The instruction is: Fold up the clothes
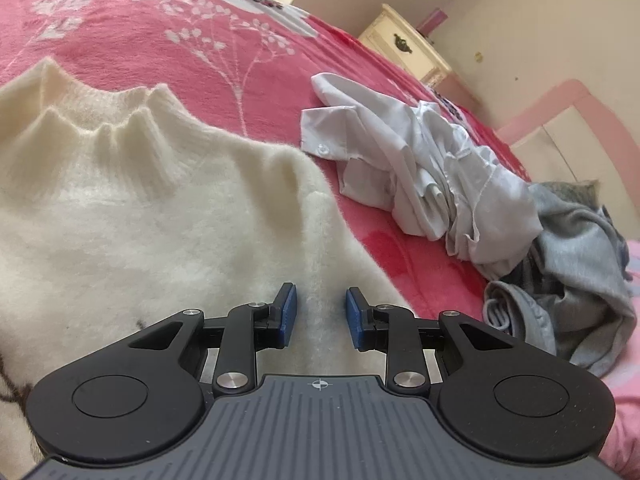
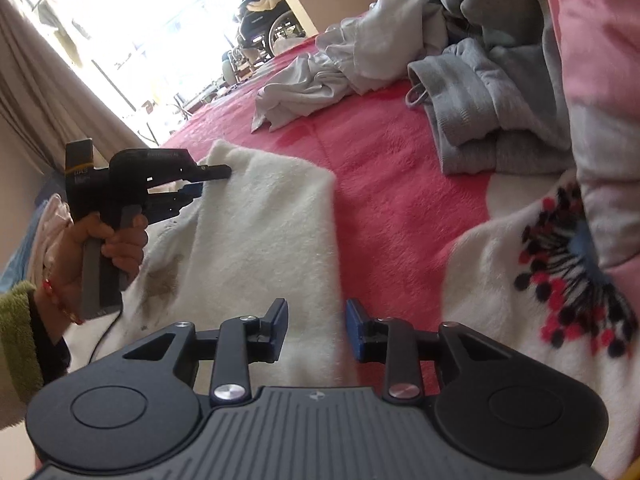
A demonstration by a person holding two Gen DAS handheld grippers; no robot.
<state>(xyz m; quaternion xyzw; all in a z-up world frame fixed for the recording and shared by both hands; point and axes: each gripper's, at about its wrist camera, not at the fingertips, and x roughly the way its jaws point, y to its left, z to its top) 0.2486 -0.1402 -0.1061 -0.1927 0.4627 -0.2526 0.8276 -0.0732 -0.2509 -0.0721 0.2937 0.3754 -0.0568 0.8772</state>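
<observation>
A cream knit sweater (image 1: 140, 200) lies spread on the pink floral blanket (image 1: 160, 40), with its ribbed collar toward the far left. My left gripper (image 1: 321, 300) hovers low over the sweater's right part, jaws a little apart, with nothing pinched between the blue pads. In the right wrist view the sweater (image 2: 264, 216) looks folded into a band, and a hand holds the left gripper (image 2: 214, 180) at its far left corner. My right gripper (image 2: 317, 320) stands open just above the sweater's near right edge, where cream knit meets the blanket (image 2: 400, 184).
A crumpled white shirt (image 1: 420, 160) and a grey garment (image 1: 580, 260) lie heaped to the right on the bed. A cream nightstand (image 1: 404, 44) stands by the wall. A pink-and-white duvet (image 2: 592, 80) rises at the right; a curtain (image 2: 40, 100) hangs at the left.
</observation>
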